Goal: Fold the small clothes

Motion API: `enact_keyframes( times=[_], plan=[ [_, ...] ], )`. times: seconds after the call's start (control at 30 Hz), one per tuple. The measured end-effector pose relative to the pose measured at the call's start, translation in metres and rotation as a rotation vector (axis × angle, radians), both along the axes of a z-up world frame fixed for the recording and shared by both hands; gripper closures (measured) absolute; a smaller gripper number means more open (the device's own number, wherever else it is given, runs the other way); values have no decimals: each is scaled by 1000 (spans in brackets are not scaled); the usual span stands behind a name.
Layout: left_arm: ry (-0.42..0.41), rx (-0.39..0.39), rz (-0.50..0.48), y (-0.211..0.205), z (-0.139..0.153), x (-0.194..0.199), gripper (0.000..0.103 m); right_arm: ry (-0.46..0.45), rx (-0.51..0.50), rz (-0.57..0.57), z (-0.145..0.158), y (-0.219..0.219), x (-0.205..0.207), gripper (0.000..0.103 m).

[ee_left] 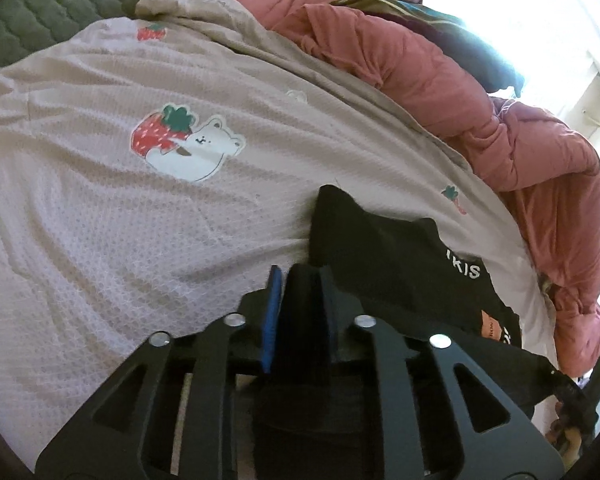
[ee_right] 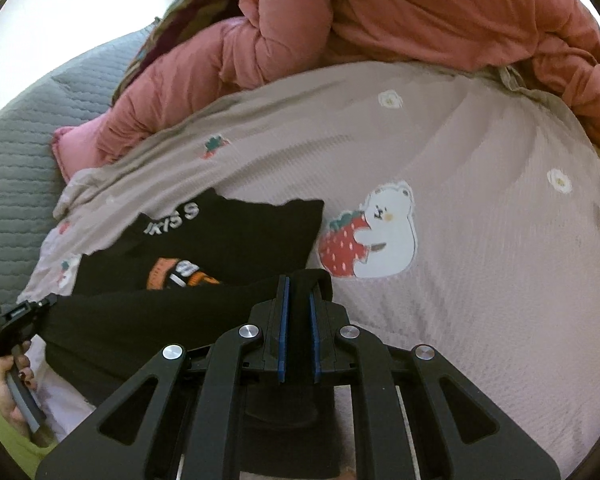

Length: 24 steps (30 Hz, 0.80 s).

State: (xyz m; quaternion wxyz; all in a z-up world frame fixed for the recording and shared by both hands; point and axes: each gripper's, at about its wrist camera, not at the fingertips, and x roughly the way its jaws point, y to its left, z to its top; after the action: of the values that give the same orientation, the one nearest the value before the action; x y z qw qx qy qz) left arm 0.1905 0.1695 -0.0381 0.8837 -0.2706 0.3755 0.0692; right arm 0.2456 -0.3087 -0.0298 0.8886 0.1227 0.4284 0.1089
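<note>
black shirt [ee_right: 236,232]: lies on bed sheet [ee_left: 100,220] with bear print [ee_right: 384,240], beside pink duvet [ee_left: 460,92]. left hand-held gripper [ee_left: 298,280]: jaws slightly apart, black cloth between blue pads [ee_left: 274,300]. right hand-held gripper [ee_right: 298,292]: clamped on shirt fold. a hand [ee_right: 8,384] grips the left handle.

Both wrist views look steeply down along their own jaws, close over the bed, sharing the black garment [ee_left: 400,256] between them, the strawberry-bear blanket [ee_right: 480,280] ahead and the pink quilt [ee_left: 440,68] beyond.
</note>
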Motion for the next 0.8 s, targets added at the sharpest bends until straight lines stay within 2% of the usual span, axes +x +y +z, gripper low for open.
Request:
enact_keyframes(
  times=[0.03,0.1,0.13,0.17,0.3,0.37,0.47,0.57,0.63,0.7,0.77,0.8],
  plan=[
    [-3,-2,0,2,-1,-1,83,1,-1,-5,-1,0,-1,92],
    [-20,4,-4,4,-1,-5,76,0,-19,-25,-1,0,-3,80],
    [-32,9,-3,5,1,-8,73,-9,-24,-32,1,-1,-4,64],
    [-47,17,-4,6,4,-12,71,-24,-27,-40,3,-2,-7,60],
    [-107,114,21,6,23,-26,70,-69,-63,-64,14,-4,-19,60],
    [-135,139,24,6,31,-32,65,-91,-80,-52,19,0,-27,60],
    [-171,193,20,-2,43,-41,59,-121,-113,-12,26,12,-42,60],
    [-194,258,-13,-19,51,-49,59,-142,-136,55,31,27,-56,60],
    [-198,274,-48,-30,50,-53,59,-144,-152,110,33,39,-64,60],
    [-187,292,-95,-43,46,-59,59,-138,-162,167,31,51,-73,65],
    [-167,306,-145,-56,40,-63,59,-130,-174,207,29,61,-79,75],
    [-155,313,-167,-62,36,-65,59,-126,-181,231,27,67,-84,77]
  ],
)
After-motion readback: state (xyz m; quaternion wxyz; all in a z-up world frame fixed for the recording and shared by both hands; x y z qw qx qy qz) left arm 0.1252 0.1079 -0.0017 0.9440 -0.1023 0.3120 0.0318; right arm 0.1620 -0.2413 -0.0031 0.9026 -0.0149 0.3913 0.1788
